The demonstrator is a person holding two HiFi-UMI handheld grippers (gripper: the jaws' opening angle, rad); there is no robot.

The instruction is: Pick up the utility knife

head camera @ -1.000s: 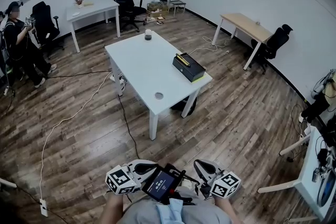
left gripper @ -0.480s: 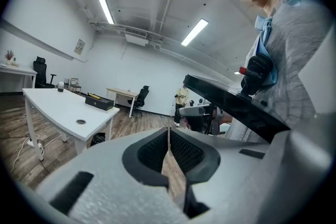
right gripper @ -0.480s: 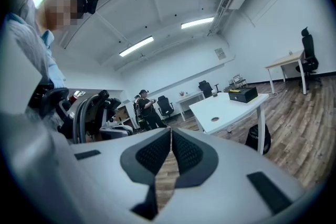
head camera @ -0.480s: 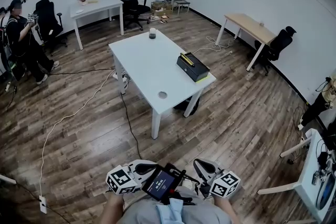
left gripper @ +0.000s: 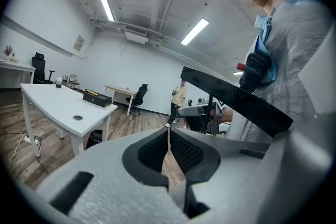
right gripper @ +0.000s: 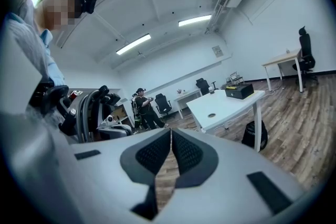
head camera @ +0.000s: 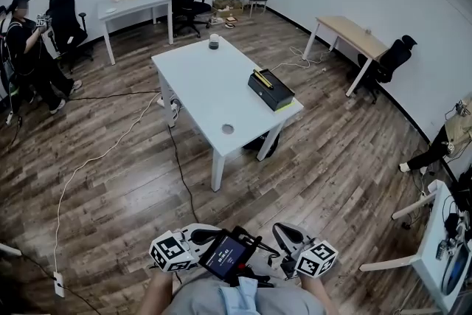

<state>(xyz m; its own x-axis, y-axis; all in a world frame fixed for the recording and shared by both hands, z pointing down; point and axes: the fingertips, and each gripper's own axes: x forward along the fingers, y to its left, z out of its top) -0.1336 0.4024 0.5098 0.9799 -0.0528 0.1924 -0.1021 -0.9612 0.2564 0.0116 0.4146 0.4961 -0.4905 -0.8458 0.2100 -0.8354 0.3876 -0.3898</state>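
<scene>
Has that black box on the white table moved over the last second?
No. The black box sits at the same spot by the right edge of the white table, beyond the round hole; only the camera's view shifted.

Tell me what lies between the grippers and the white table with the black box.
Head view: bare wood floor, crossed by a black cable, separates the left gripper and right gripper from the white table.

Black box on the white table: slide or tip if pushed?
Probably slides rather than tips: the black box looks low and wide, flat on the smooth white table. It sits near the table's edge, so an outward push might drop it.
</scene>
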